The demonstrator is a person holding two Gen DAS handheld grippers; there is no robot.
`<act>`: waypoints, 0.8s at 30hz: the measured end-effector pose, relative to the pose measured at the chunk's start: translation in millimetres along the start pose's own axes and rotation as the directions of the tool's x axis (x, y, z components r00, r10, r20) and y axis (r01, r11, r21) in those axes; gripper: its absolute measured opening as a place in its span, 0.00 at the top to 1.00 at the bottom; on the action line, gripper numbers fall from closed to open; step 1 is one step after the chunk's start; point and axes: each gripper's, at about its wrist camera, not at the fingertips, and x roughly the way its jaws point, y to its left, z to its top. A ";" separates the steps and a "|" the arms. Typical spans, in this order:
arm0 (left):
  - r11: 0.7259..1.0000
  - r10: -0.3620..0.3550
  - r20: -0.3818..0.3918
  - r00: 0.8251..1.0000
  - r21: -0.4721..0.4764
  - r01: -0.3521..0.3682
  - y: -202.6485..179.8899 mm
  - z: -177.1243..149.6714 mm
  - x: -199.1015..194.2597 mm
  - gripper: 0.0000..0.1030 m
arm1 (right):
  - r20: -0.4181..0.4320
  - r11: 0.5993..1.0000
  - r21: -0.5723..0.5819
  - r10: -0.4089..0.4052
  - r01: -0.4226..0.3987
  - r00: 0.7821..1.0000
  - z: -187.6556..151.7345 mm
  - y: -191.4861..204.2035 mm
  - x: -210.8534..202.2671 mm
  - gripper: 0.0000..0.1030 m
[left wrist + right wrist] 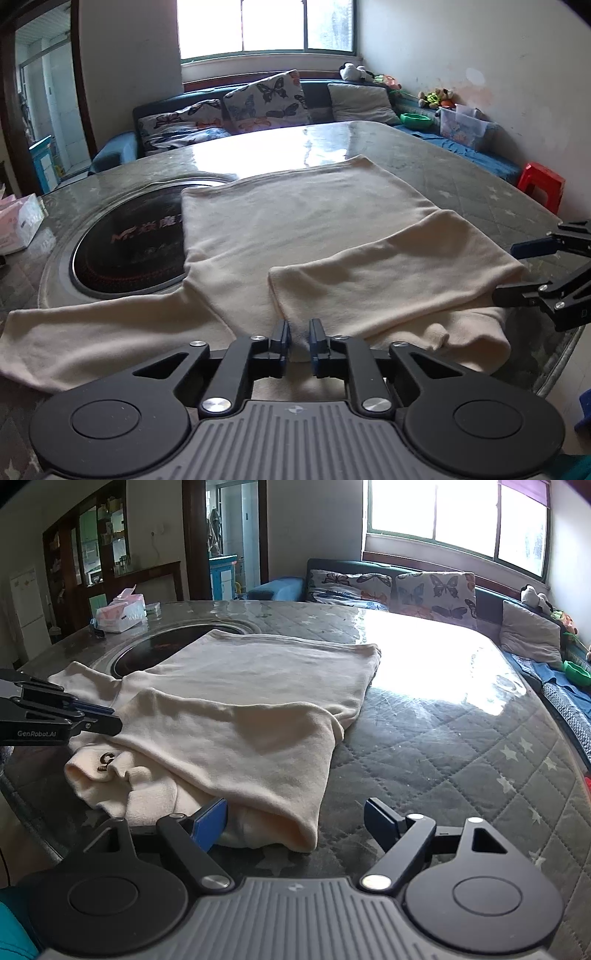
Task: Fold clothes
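At six o'clock on the quilted grey tabletop [461, 746], the cream knit sweater [295, 229] lies half folded. Its near fold could slip free, since the left gripper [298, 341] pinches only a thin ridge of cloth. The right gripper [295, 821] tilts downward, spread wide and empty, at the hem.

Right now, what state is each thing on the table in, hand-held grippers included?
Cream garment: spread flat, one sleeve folded across, the other out.
Left hand-held gripper: nearly shut, pinching the garment's near edge.
Right hand-held gripper: open, holding nothing.
Tissue pack: opened.
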 end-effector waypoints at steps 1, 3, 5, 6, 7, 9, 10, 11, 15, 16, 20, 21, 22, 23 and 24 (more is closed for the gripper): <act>1.000 0.000 -0.002 1.000 -0.002 0.000 -0.1 -0.2 -0.1 0.85 | 0.000 1.000 0.001 0.000 0.000 1.000 -0.1 -0.2 0.2 0.20; 1.000 0.000 -0.005 1.000 -0.001 0.000 -1.1 -0.7 0.0 0.85 | 0.000 1.000 0.004 0.000 0.000 1.000 -0.5 -0.3 1.2 0.20; 1.000 -0.004 -0.009 1.000 -0.008 0.003 -1.0 -1.2 0.1 0.82 | 0.002 1.000 0.004 0.001 -0.001 1.000 -0.4 0.3 1.3 0.20; 1.000 -0.005 -0.012 1.000 -0.013 0.005 -0.8 -1.3 0.2 0.82 | 0.003 1.000 0.003 0.002 -0.002 1.000 -0.4 0.5 0.9 0.20; 1.000 -0.006 -0.015 1.000 -0.020 0.006 -0.4 -1.5 0.0 0.78 | 0.004 1.000 0.003 0.002 -0.002 1.000 -0.5 0.6 0.6 0.20; 0.999 -0.006 -0.021 1.000 -0.032 0.006 0.7 -2.0 -0.8 0.68 | 0.006 1.000 0.004 0.002 -0.002 1.000 -0.6 0.8 0.0 0.20; 0.999 -0.006 -0.022 1.000 -0.032 0.005 0.6 -2.6 -1.3 0.67 | 0.007 1.000 0.005 0.002 -0.002 1.000 -0.8 0.7 0.0 0.20; 1.000 -0.007 -0.022 1.000 -0.029 0.006 0.0 -3.1 -1.9 0.68 | 0.007 1.000 0.007 0.001 -0.001 1.000 -1.1 0.5 0.1 0.20; 1.000 -0.021 -0.021 1.000 0.001 0.021 -6.6 -3.5 -1.9 0.80 | 0.007 1.000 0.010 0.002 -0.002 1.000 -1.8 0.4 1.2 0.20; 1.000 -0.018 -0.017 1.000 0.014 0.018 -8.8 -3.3 -2.1 0.84 | 0.008 1.000 0.009 0.003 -0.003 1.000 -1.7 0.8 1.0 0.20; 0.998 0.005 0.002 1.000 0.061 -0.005 -14.2 -0.9 -4.8 0.94 | 0.016 1.000 0.008 0.006 -0.006 1.000 -1.2 2.4 -0.3 0.19; 0.998 0.007 0.005 1.000 0.064 -0.007 -14.4 0.2 -5.9 0.94 | 0.017 1.000 0.007 0.006 -0.006 1.000 -1.2 2.9 -0.6 0.19; 0.998 0.009 0.009 1.000 0.068 -0.009 -14.7 1.3 -6.9 0.95 | 0.018 1.000 0.008 0.006 -0.006 1.000 -1.3 3.0 -0.7 0.19; 0.998 0.008 0.016 1.000 0.068 -0.009 -14.5 3.6 -8.5 0.95 | 0.019 1.000 0.009 0.006 -0.006 1.000 -1.4 3.0 -0.6 0.19; 0.998 0.006 0.028 1.000 0.064 -0.007 -14.3 7.5 -10.8 0.95 | 0.020 1.000 0.010 0.007 -0.007 1.000 -1.5 3.0 -0.5 0.19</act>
